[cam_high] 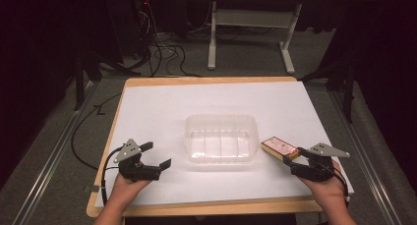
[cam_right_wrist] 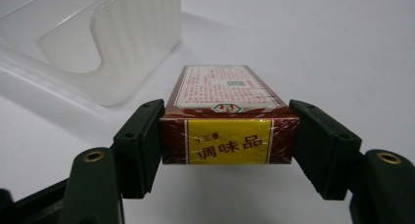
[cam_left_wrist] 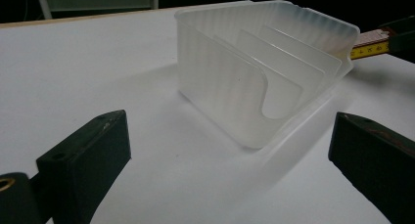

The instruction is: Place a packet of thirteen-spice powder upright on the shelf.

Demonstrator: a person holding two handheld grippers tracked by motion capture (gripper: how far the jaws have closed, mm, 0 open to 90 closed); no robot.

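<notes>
Just right of the empty tray [cam_high: 221, 139], the right gripper [cam_right_wrist: 227, 136] has its jaws clamped on the box [cam_right_wrist: 225, 116], apparently yet to go in, while the left gripper [cam_high: 156, 155] waits wide open, holding nothing.

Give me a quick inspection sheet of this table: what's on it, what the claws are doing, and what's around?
Surface: white sheet on a wooden table.
Job's things: clear tray with dividers, mid-table; brown-and-yellow box to its right.
Clutter: nothing seen.
Claws: left claw open, left of the tray; right claw shut on the box.
Cables: black lead from the left claw; loose wires on the floor.
Surroundings: grey floor, white desk frame behind, dark beyond.
</notes>
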